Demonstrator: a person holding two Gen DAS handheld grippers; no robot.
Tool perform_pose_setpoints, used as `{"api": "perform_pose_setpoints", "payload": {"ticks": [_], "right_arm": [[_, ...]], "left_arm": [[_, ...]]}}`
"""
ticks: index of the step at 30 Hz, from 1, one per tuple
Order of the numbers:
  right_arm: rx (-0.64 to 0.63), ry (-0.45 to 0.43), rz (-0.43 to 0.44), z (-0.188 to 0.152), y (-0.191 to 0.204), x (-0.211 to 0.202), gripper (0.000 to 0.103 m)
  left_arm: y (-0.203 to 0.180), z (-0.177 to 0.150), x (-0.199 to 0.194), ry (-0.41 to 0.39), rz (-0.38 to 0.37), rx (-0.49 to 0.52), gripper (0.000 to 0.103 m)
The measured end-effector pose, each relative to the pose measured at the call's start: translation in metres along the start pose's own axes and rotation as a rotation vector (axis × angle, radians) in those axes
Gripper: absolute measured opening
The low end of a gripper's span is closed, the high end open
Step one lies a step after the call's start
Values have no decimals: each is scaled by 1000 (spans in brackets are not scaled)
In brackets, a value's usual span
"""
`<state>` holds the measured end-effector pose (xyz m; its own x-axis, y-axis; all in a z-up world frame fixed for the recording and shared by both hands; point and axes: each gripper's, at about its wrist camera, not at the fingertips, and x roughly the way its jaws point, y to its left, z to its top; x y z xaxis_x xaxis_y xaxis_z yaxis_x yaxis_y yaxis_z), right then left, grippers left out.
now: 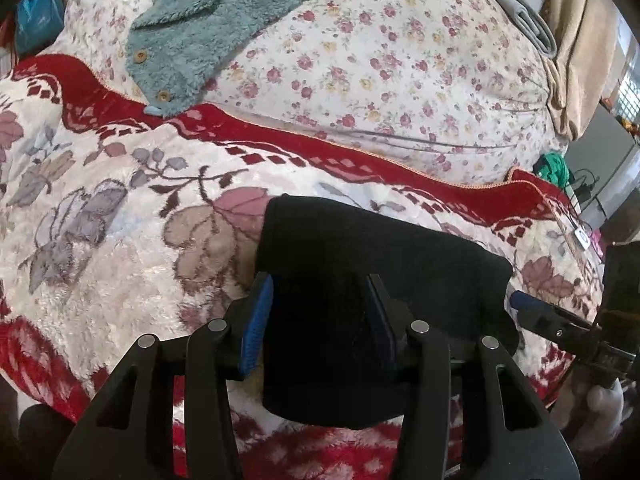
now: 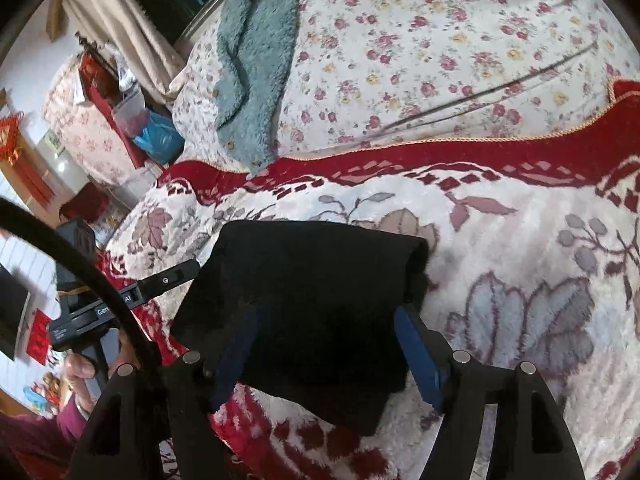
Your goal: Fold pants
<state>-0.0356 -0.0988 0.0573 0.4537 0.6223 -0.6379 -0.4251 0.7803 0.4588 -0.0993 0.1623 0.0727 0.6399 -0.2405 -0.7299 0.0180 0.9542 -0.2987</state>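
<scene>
Right wrist view showed partial white lettering — "Gen… AI" — on the left claw (image 2: 192,270); black pants (image 2: 304,304) lay folded on the bed's blanket (image 2: 520,264), between both spread claws, right claw (image 2: 326,354) included.

I'm in a bedroom at home. A bed (image 1: 400,60) fills nearly all I see, with a flowered quilt (image 2: 440,60) at 12 o'clock and a plush red-and-cream blanket (image 1: 120,240) nearer me. A teal fleece garment (image 1: 192,24) with buttons lies on the quilt at 11. From the right wrist, at 10 o'clock, beige curtains (image 2: 132,32) hang by a window, with bags (image 2: 158,140) stacked beside the bed and red hangings (image 2: 10,140) on the wall at 9.
</scene>
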Motion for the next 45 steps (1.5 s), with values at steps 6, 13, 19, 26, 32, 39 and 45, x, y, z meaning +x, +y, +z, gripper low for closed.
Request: {"api": "perform_pose_setpoints", "payload": {"ticks": [6, 13, 19, 26, 32, 39, 45], "right_arm": [[-6, 26, 7, -5, 2, 9, 69], [22, 12, 9, -5, -3, 5, 69], [34, -1, 14, -3, -4, 2, 69], [37, -30, 12, -4, -5, -2, 72], [51, -54, -15, -7, -14, -2, 82], [104, -29, -16, -11, -26, 5, 82], [150, -9, -25, -16, -37, 16, 87]], "left_arm": [[-12, -10, 7, -27, 73, 69, 46], [-9, -8, 5, -28, 69, 54, 46], [-9, -4, -4, -68, 107, 74, 46], [-3, -3, -6, -62, 83, 44, 46], [4, -1, 1, -37, 95, 28, 46], [9, -1, 7, -14, 90, 12, 52], [21, 3, 21, 31, 3, -8, 58]]}}
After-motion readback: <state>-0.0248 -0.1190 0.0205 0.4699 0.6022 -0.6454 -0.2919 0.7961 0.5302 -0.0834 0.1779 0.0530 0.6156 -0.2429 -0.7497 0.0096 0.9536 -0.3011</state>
